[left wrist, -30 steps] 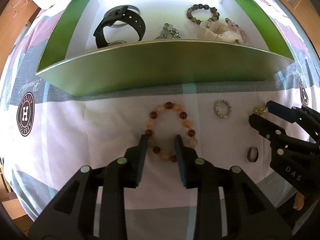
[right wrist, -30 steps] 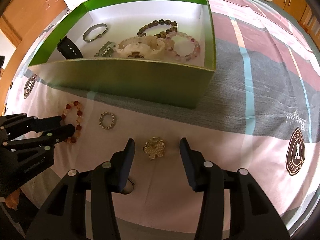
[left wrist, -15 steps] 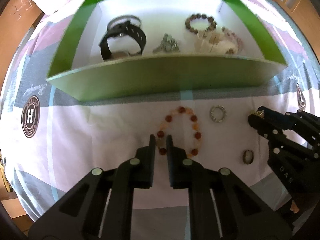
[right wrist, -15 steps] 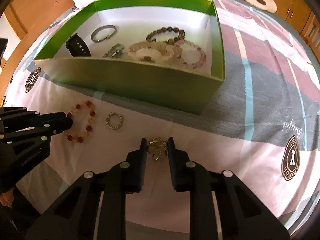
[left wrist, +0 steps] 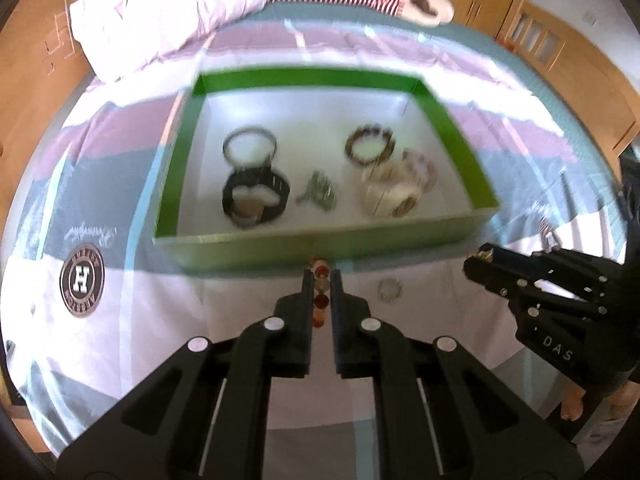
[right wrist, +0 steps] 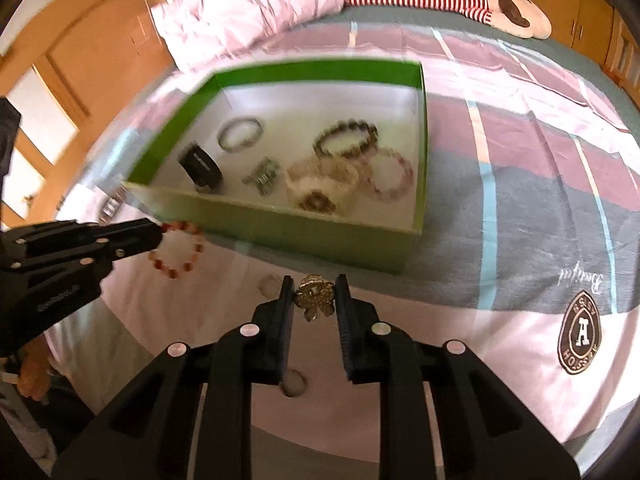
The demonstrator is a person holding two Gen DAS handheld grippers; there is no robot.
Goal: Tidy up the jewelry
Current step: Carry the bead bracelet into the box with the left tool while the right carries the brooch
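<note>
My left gripper (left wrist: 320,276) is shut on the red and orange bead bracelet (left wrist: 321,300) and holds it hanging above the bedspread, in front of the green box (left wrist: 320,244). In the right wrist view the bracelet (right wrist: 178,250) dangles from that gripper (right wrist: 158,232). My right gripper (right wrist: 314,284) is shut on the gold flower brooch (right wrist: 316,298), lifted near the box's front wall (right wrist: 304,240). It also shows in the left wrist view (left wrist: 474,266).
The box holds a black watch (left wrist: 256,198), a bangle (left wrist: 250,146), a dark bead bracelet (left wrist: 370,144) and other pieces. A small beaded ring (left wrist: 390,290) and a dark ring (right wrist: 294,384) lie on the bedspread. A pillow (right wrist: 248,12) lies behind the box.
Both grippers closed on their pieces and rose from the bedspread, lifting the bead bracelet and the brooch. The view now looks down into the box from higher up.
</note>
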